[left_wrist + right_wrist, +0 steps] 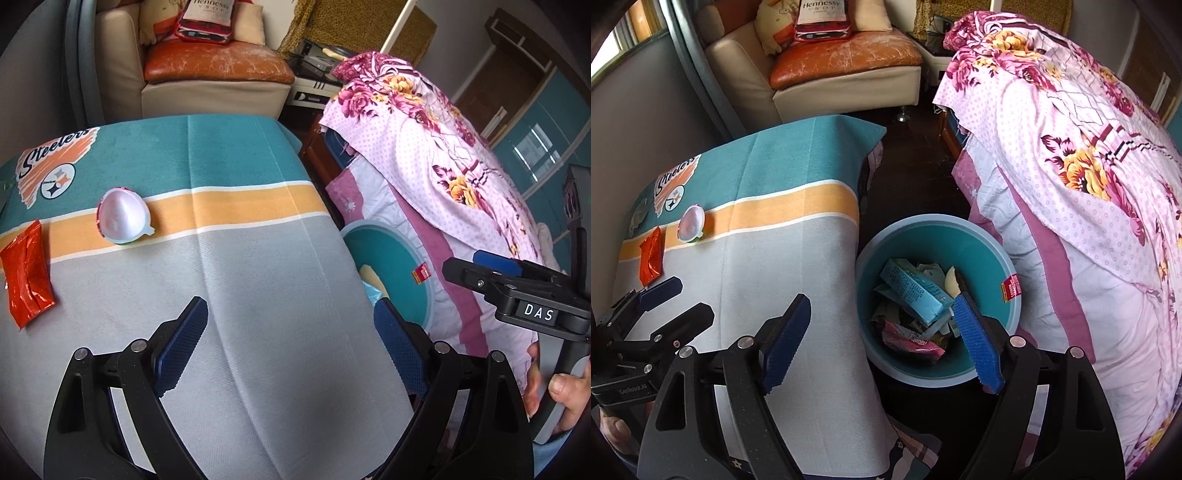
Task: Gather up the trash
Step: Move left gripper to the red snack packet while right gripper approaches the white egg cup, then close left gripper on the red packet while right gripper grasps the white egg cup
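Observation:
An orange foil wrapper [27,273] lies flat at the left edge of the cloth-covered table [236,280]. A white plastic cup [123,217] lies tipped on its side on the orange stripe behind it. My left gripper [291,321] hangs open over the grey part of the cloth, nothing between its blue pads. My right gripper [882,325] is open above the gap between the table [783,266] and the teal bin [982,254]. The bin holds a blue carton [916,293], a pink wrapper [912,341] and other scraps.
A bed under a pink floral sheet [1071,184] fills the right side, close against the bin. A beige armchair with an orange cushion [214,66] stands behind the table. A hand [565,391] grips the right tool's handle. Dark floor [912,155] lies between table and bed.

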Demonstrator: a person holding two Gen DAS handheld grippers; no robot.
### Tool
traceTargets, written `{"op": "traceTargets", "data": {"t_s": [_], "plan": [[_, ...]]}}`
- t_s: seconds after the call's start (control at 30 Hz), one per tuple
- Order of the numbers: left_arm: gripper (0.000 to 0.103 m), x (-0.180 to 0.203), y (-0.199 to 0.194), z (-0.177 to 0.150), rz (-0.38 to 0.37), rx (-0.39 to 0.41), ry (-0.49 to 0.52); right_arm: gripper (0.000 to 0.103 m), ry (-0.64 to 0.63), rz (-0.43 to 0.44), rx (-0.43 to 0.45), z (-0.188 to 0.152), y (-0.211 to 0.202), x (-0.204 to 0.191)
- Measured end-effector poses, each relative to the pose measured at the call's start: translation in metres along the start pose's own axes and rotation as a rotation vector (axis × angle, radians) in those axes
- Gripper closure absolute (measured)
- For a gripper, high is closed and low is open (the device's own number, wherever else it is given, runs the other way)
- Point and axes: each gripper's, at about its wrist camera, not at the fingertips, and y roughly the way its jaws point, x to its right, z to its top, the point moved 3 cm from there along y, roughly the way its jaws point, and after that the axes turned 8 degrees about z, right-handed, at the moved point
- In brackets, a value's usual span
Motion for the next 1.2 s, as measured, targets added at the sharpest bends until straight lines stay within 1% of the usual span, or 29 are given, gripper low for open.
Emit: {"op": "traceTargets", "data": {"t_s": [0.13, 0.3, 0.53, 0.7, 0.93, 1.07, 1.2], "plan": [[0.011, -0.024, -0.012, -0.003, 0.007, 0.014, -0.039, 0.026, -0.045, 0.008, -0.006, 0.004, 0.001, -0.030], [0.010, -0.062, -0.025, -0.010, 0.040, 0.033, -0.089, 0.025, -0.111, 0.024, -0.019, 0.010, 0.008, -0.071], [0.010, -0.137, -0.041, -0.018, 0.105, 0.063, -0.209, 0.025, -0.193, 0.073, -0.065, 0.022, 0.033, -0.127], [0.010, -0.192, -0.048, -0.021, 0.166, 0.069, -0.288, 0.025, -0.233, 0.129, -0.119, 0.032, 0.062, -0.164], [0.010, -0.252, -0.048, -0.022, 0.213, 0.069, -0.385, 0.025, -0.267, 0.182, -0.199, 0.046, 0.113, -0.205], [0.010, -0.274, -0.049, -0.018, 0.229, 0.076, -0.422, 0.025, -0.273, 0.209, -0.233, 0.056, 0.139, -0.222], [0.010, -0.282, -0.045, -0.015, 0.236, 0.069, -0.432, 0.025, -0.253, 0.243, -0.251, 0.067, 0.162, -0.232]]}}
